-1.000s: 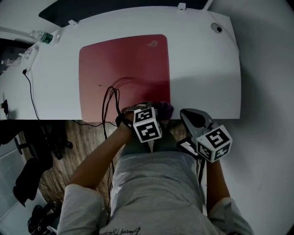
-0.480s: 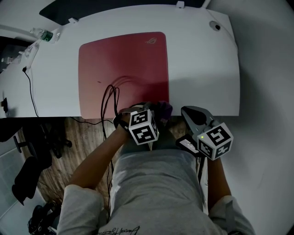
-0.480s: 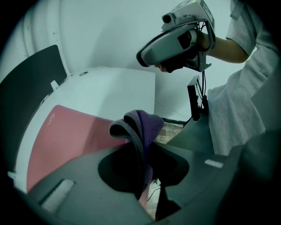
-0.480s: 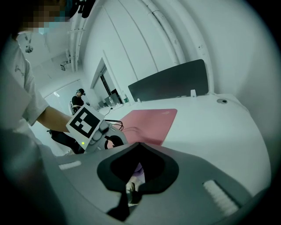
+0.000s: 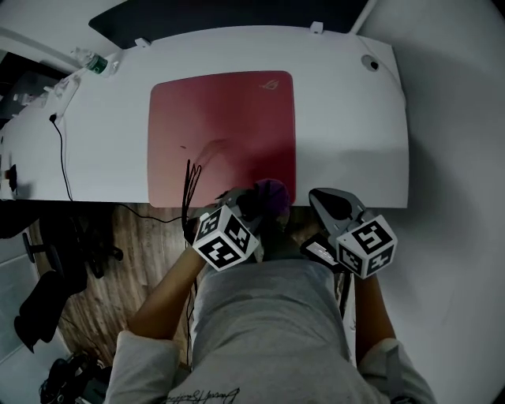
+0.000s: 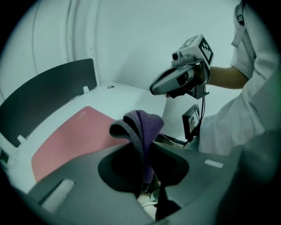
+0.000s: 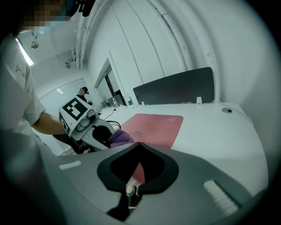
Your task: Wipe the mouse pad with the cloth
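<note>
The red mouse pad [image 5: 222, 130] lies on the white desk [image 5: 347, 134]. My left gripper [image 5: 254, 207] is shut on a purple cloth [image 5: 271, 195], held at the desk's near edge, just off the pad's near right corner. In the left gripper view the cloth [image 6: 141, 127] hangs bunched up out of the left gripper [image 6: 142, 147], above the pad [image 6: 74, 138]. My right gripper [image 5: 325, 197] hovers to the right at the desk's near edge, shut with nothing in it. The right gripper view shows the right gripper [image 7: 138, 144] with its jaws touching, and the left gripper [image 7: 90, 127] with the cloth [image 7: 121, 137].
Black cables [image 5: 190, 180] trail over the pad's near left corner and off the desk edge. A small bottle [image 5: 96, 63] stands at the far left corner. A round grommet [image 5: 371, 61] sits at the far right. A dark panel [image 5: 237, 14] runs behind the desk.
My left gripper has drawn back toward the body and swung left, taking the cloth with it to the pad's near edge. The right gripper has hardly moved.
</note>
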The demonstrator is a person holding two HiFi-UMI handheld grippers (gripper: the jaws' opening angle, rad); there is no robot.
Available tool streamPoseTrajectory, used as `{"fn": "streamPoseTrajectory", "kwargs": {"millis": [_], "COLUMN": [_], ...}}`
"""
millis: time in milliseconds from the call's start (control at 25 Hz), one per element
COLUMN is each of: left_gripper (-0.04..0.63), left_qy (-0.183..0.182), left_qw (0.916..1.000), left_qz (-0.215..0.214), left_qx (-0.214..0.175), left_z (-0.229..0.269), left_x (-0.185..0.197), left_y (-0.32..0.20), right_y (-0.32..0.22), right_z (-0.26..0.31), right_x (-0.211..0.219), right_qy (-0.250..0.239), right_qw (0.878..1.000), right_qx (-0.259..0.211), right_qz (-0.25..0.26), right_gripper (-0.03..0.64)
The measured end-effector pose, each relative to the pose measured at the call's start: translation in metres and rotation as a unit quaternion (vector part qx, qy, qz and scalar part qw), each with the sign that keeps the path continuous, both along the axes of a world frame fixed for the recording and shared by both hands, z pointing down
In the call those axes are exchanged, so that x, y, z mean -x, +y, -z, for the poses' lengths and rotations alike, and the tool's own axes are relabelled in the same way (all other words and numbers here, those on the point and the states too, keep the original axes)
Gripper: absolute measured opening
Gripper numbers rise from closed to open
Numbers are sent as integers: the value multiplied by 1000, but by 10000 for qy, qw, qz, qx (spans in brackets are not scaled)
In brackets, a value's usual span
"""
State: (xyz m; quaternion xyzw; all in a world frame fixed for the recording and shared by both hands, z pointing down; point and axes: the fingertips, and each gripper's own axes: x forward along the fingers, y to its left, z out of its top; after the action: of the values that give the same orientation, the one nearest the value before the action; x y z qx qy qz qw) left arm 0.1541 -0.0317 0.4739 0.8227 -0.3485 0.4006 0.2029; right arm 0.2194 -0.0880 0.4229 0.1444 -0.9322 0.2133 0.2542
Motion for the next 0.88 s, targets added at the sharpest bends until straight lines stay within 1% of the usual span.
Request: {"fn": "streamPoseTrajectory", "kwargs": {"millis": [80,200,400,520,680,880], "left_gripper": [100,98,98,98,100,100], "left_qy": [108,173,329,387,726,742], "left_qw": [9995,9975,9918,9883,9816,9783], "left_qz": [269,620,1127,1322,1596,1797], "left_qx": [-123,-289,-507,-649,-757,-718], "left_z": [15,35,60,71,82,77], "left_x": [15,39,76,92,106,127], "left_y": [5,14,28,38,48,67], "right_y": [5,11,23,31,42,56], "right_z": [7,15,30,37,43,48], "right_x": [9,23,47,63,80,100], "right_qy": [-10,-3,-38,-77,-36,-53], "right_qw": [10000,9999,9997,9995,9990,9984], "right_qx": [-41,-81,-128,-146,-216,-259], "right_qz": [17,88,186,253,390,493], "right_gripper": [6,6,6,5,5,5]}}
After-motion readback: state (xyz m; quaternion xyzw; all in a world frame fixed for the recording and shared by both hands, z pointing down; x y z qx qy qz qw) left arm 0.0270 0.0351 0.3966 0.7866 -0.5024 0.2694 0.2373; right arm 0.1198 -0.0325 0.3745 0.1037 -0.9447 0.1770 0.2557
